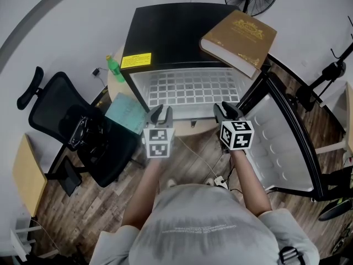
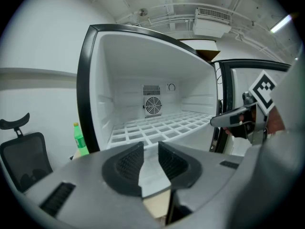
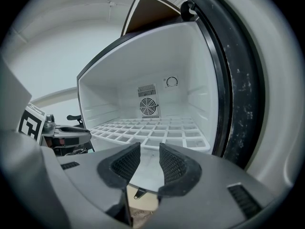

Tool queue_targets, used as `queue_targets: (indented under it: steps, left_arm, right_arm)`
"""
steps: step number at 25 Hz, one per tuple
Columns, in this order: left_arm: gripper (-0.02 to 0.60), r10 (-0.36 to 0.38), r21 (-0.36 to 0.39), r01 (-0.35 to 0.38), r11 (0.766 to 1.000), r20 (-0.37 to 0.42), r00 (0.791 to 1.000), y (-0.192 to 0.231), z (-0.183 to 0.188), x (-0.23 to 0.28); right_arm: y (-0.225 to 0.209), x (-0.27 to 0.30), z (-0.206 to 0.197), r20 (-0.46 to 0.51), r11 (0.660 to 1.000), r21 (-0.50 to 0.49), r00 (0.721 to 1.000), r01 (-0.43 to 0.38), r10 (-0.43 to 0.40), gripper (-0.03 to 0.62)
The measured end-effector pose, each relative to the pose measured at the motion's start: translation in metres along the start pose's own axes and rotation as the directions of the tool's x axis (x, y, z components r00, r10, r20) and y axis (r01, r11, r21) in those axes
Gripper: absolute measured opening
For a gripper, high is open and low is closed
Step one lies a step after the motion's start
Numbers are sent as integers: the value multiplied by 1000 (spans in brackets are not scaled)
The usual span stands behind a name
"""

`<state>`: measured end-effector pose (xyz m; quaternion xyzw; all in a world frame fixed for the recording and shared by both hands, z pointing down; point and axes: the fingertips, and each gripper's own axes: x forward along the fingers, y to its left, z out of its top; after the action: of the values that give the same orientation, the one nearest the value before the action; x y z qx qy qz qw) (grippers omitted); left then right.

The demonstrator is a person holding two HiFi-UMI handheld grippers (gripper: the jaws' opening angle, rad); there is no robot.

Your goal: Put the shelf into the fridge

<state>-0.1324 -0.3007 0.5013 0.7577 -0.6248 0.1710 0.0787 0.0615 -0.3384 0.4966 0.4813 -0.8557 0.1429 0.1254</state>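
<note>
**Shelf lies in the fridge, both grippers slack at its front edge**

The white grid shelf (image 1: 190,90) lies flat on the floor of the open fridge (image 1: 165,32), straight ahead of both pairs of fingers. Its back reaches toward the round fan grille on the rear wall. Its plain, pale front strip comes out toward the person and shows in the gap between each pair of fingers.

The left gripper (image 2: 150,148) has its fingers (image 2: 127,163) released and parted, clamping nothing. The right gripper (image 3: 149,150) is the same, its fingers (image 3: 175,168) standing apart with only the pale strip showing between them. The fingertips may be resting on the strip or hanging just over it; the views are too poor at that spot to say which.

The two grippers are side by side, each showing off to the side in the other's view. The fridge door (image 1: 287,126) stands open just to the right of the right fingers. A green bottle (image 2: 80,140) stands to the left of the left fingers, beside the fridge's outer wall. Above and beyond both sets of fingers, a brown book (image 1: 240,35) lies on the fridge's black top.
</note>
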Motion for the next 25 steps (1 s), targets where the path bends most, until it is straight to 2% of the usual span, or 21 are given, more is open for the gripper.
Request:
queue_targets:
  steps: [25]
  left_arm:
    - [89, 18, -22, -18, 1000, 18, 1000, 23, 19, 44]
  right_arm:
    - [-18, 44, 23, 18, 998, 57, 1000, -12, 11, 130]
